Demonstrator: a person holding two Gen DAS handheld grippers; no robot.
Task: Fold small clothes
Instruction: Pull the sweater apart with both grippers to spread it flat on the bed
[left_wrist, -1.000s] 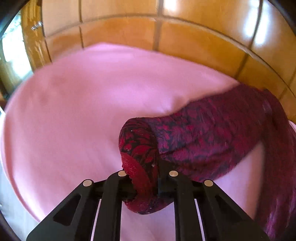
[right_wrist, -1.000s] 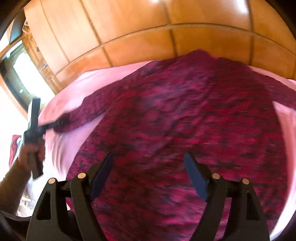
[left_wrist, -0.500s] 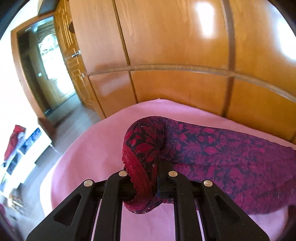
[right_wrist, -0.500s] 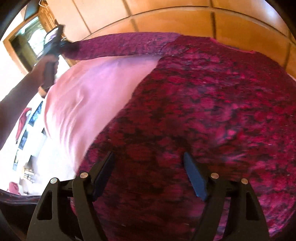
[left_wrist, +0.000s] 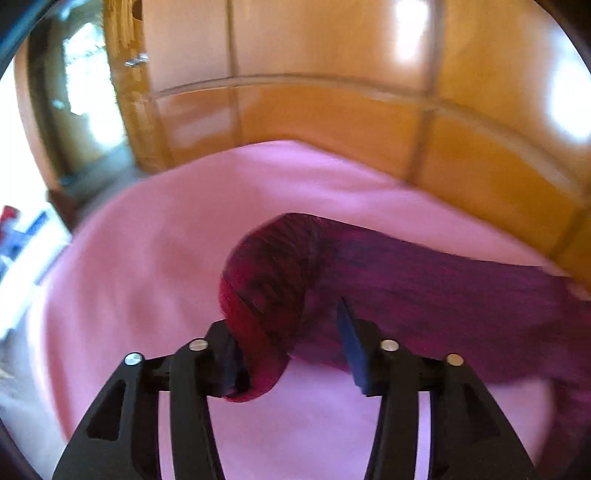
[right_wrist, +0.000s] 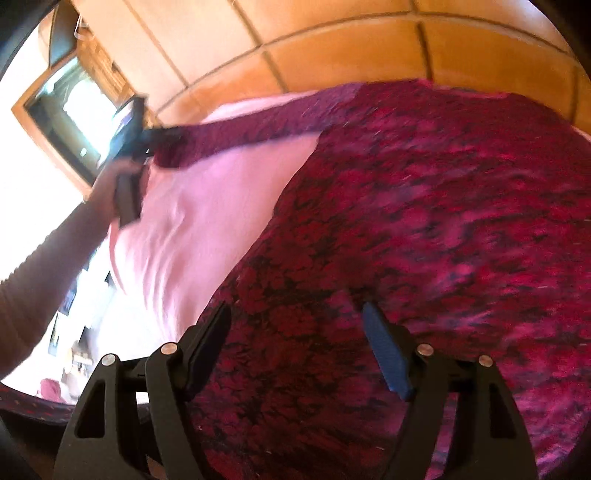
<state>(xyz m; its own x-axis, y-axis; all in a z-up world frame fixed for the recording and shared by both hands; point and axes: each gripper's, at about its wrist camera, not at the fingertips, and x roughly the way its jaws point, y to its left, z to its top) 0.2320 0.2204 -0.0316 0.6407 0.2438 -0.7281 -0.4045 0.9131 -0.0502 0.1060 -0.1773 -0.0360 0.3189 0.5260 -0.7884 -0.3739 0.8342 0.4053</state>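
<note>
Both tongs stand open: my left gripper (left_wrist: 291, 347) has just been opening, the sleeve cuff (left_wrist: 258, 295) lying loose between its jaws, seemingly touching only the left pad through the blur. Right gripper (right_wrist: 295, 343) hovers wide over the red top (right_wrist: 424, 221), holding nothing. I fear the stretched sleeve slumps back crooked once released. Pink sheet (left_wrist: 147, 258) underneath; wooden wardrobe panels (left_wrist: 332, 110) on the far side.

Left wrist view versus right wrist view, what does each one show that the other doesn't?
Only the left wrist view shows the sleeve cuff up close between the left gripper fingers, which have just been opening. Only the right wrist view shows the garment body, the hand holding the left gripper, and the open right gripper. Both show the maroon sleeve, pink sheet and wooden panels.
</note>
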